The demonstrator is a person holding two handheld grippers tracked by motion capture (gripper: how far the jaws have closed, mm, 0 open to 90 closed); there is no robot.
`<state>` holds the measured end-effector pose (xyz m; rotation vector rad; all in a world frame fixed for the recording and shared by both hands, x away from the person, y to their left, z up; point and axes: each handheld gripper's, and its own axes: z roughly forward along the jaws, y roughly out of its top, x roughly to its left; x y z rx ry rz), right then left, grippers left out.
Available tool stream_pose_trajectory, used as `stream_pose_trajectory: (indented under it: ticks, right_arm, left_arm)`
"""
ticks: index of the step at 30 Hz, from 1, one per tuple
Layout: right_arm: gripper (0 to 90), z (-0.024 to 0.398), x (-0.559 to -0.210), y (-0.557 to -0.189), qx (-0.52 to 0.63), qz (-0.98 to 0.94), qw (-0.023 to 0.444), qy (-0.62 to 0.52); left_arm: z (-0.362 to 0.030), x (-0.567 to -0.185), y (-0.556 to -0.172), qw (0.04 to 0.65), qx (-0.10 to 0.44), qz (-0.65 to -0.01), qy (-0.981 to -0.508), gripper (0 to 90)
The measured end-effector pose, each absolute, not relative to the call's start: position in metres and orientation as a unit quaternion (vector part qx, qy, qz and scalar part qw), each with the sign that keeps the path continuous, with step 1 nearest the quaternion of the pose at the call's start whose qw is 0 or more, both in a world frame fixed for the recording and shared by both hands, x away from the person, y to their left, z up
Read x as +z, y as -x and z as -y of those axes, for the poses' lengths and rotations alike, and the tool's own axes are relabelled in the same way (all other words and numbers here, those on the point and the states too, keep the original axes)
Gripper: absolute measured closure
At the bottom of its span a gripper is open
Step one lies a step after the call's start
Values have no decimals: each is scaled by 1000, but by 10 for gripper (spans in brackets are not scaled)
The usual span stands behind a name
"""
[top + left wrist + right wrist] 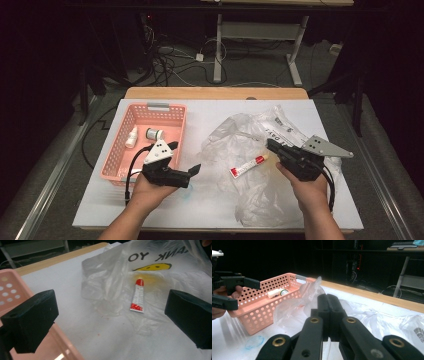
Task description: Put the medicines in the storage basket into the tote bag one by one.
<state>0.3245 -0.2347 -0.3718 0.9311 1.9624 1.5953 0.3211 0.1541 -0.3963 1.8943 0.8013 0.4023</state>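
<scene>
Gaping wide, the jaws of your left gripper hold nothing; in the left gripper view its two black pads stand far apart with bare white table between them. Your left hand carries it just off the pink basket's near right corner, pointing toward the table's middle.

Your right gripper has its jaws pressed together. In the right gripper view they meet with thin clear film bunched at the tips; whether they pinch it, you cannot tell. Your right hand sits toward the table's right near edge.

Task item: small red-and-white tube, lying flat on the clear plastic bag between the two grippers, just beside the right gripper's tips, well apart from the left one. Yellowish cap end points toward the right gripper.

Bag is crumpled across the table's right half, black lettering and a yellow smiley face on it.

Basket stands at the left edge, holding a white dropper bottle and a small round container, side by side.
</scene>
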Motion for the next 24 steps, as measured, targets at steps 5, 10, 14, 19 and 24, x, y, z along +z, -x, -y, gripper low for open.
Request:
stream_pose_trajectory:
  ticks: [5,10,14,19,24]
  right_arm:
    - [900,235,-372,-324,578,-710,222,-336]
    - [900,236,-372,-324,578,-710,223,-335]
    - [900,236,-372,-324,578,-710,223,-335]
    - [900,236,-372,-324,578,-710,222,-335]
    - [900,237,-372,-324,578,-711,222,-333]
  left_arm:
    - [-164,-395,-324,499,176,-342,-777,0]
    - [-175,-396,-328,492,181,-358,-773,0]
    - [-183,-399,-329,479,189,-367,-775,0]
    - [-195,-398,-332,480,189,-379,-768,0]
    - [-207,-397,-333,479,194,-391,-762,0]
